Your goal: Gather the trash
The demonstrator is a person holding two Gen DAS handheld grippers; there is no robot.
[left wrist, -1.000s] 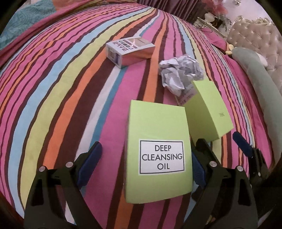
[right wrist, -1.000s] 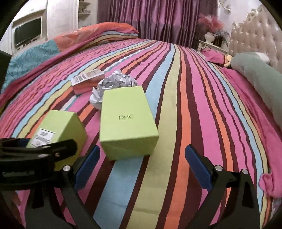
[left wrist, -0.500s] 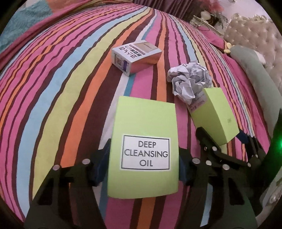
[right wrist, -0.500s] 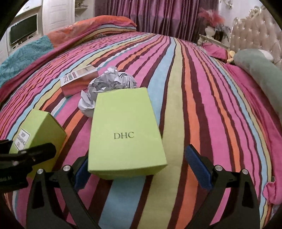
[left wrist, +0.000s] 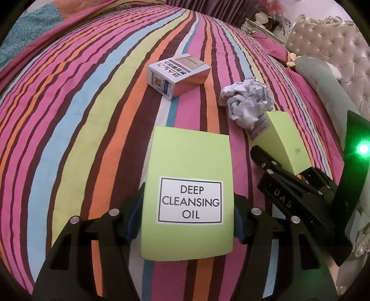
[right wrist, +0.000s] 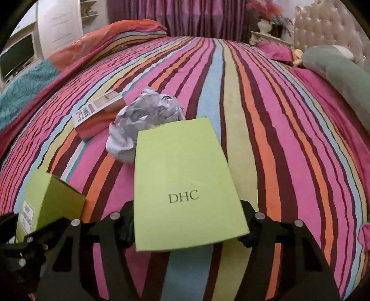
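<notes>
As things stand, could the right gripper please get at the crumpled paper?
Probably not yet: the right gripper has just closed on the DHC box, and that box sits between it and the crumpled paper. Its jaws are occupied.

A home bedroom. A bed (right wrist: 266,115) under a multicoloured striped cover fills both views. At two o'clock in the right wrist view stands a tufted, button-studded headboard (right wrist: 323,30) with a long grey-green bolster (right wrist: 335,69) before it. Purple curtains (right wrist: 185,18) hang at twelve o'clock, beside a bedside stand with a vase (right wrist: 264,25) at one o'clock. A white cabinet holding a television (right wrist: 16,55) occupies ten o'clock.
</notes>
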